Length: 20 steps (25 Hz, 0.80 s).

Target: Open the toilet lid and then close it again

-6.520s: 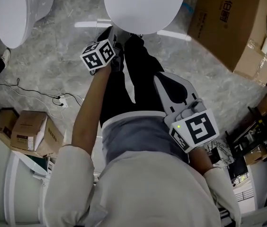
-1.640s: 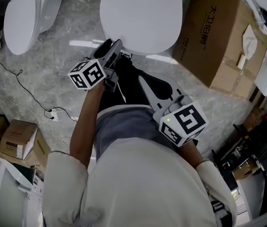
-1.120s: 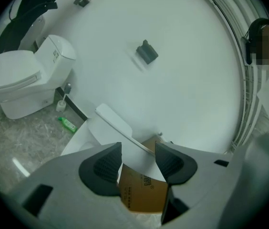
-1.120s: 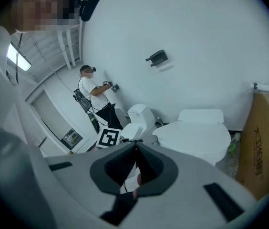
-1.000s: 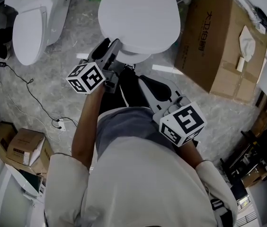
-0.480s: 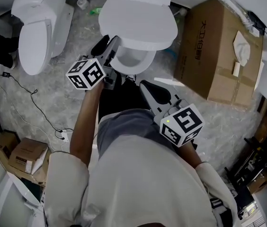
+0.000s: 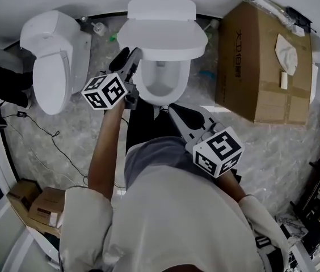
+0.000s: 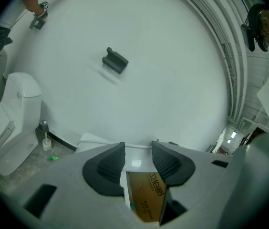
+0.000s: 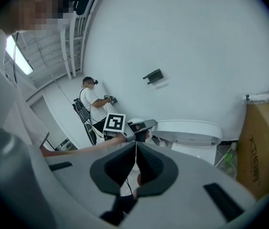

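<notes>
Lid [image 7: 163,37] now up (box [image 7: 262,67] print unclear)

Marbled floor [image 7: 287,152] with toilet [image 7: 161,9], cardboard box [image 7: 256,67], cable [image 7: 41,132].

Head view: above, looking steeply down. Gripper views: low, near level, facing wall [image 8: 163,80]. All share toilet [image 7: 161,35], cardboard box [image 7: 262,61].

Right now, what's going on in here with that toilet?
A person is working with hand-held tongs. The left tongs are at the left edge of the toilet lid, which stands partly raised with the bowl showing. Their jaws are apart around that edge and have just been closing. The right tongs are shut, empty, held back near the person's body.
</notes>
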{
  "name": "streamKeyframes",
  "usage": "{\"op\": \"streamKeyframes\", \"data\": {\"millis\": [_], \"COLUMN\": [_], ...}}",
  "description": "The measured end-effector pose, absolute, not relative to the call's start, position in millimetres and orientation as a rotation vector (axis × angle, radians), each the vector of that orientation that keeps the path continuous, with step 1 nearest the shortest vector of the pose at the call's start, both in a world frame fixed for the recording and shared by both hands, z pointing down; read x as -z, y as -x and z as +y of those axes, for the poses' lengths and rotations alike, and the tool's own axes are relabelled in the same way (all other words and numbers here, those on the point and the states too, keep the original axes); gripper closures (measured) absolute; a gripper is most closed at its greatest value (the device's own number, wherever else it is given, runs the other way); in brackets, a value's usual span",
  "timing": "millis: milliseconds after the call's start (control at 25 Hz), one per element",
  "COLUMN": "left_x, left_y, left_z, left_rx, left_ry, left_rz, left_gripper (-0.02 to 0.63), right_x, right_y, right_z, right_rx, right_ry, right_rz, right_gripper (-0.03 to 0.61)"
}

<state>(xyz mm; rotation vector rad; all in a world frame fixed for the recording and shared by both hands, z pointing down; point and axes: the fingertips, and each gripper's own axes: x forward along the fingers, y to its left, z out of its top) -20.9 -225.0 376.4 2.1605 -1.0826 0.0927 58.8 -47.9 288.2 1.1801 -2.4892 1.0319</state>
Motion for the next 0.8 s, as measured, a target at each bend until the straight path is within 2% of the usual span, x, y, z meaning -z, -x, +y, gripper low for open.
{"op": "streamKeyframes", "data": {"millis": [800], "left_x": [-335], "left_y": [3], "left_z": [-317], "left_rx": [-0.11], "left_ry": [-2.283], "left_rz": [-1.069], "left_gripper": [0.451], "right_x": [-264], "right_y": [-49], "right_z": [-89], "right_rx": [-0.997], "right_ry": [-1.364], "right_rz": [-2.467], "right_gripper": [0.568]}}
